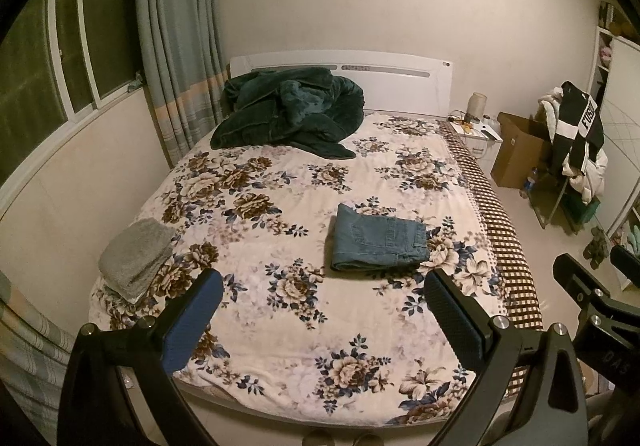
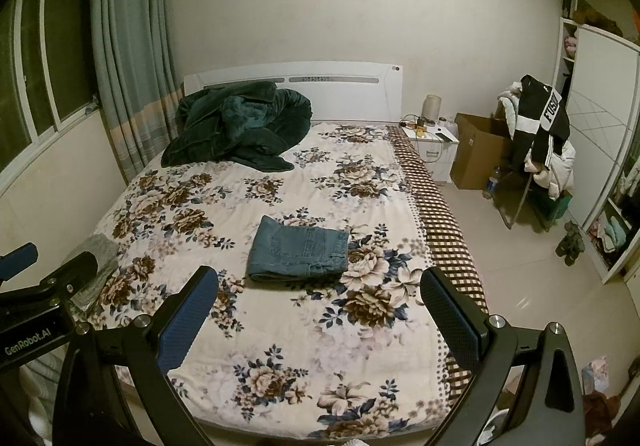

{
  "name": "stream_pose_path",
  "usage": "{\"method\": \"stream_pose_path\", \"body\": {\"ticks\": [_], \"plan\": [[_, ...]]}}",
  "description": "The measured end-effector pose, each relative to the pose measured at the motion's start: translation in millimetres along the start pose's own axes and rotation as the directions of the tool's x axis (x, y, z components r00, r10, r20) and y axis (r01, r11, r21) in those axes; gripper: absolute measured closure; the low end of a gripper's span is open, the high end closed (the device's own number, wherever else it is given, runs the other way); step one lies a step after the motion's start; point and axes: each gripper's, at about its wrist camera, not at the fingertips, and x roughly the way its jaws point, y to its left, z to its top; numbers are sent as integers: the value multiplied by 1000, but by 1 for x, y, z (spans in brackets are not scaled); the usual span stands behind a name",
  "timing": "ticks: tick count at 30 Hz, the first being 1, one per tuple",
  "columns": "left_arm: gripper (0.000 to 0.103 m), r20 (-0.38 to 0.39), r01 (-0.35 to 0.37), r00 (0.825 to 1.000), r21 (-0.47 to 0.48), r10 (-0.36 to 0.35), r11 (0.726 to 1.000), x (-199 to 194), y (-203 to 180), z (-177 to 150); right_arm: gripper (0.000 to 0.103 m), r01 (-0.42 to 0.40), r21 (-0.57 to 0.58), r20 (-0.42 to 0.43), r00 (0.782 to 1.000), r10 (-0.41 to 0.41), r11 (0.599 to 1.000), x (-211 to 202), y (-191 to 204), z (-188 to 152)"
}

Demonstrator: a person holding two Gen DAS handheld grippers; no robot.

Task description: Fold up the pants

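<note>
A pair of blue jeans [image 1: 378,240] lies folded into a compact rectangle on the floral bedspread [image 1: 280,206], right of the bed's middle; it also shows in the right wrist view [image 2: 298,248]. My left gripper [image 1: 324,298] is open and empty, held back above the foot of the bed, well short of the jeans. My right gripper [image 2: 320,296] is open and empty too, beside the left one, also short of the jeans. The right gripper's body shows at the right edge of the left wrist view [image 1: 592,298].
A folded grey garment [image 1: 136,256] lies at the bed's near left edge. A dark green blanket [image 1: 288,112] is heaped by the headboard. Right of the bed stand a nightstand [image 2: 434,144], a cardboard box [image 2: 478,150], a clothes-laden chair [image 2: 540,150] and a wardrobe [image 2: 600,150].
</note>
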Motion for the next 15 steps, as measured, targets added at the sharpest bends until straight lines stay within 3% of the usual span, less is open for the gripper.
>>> {"method": "stream_pose_path", "body": {"ticks": [15], "plan": [[0, 5, 0, 1000, 4, 0, 1000, -1, -1, 2, 0, -3, -2, 1, 1000, 3, 1000, 0, -3, 0]]}}
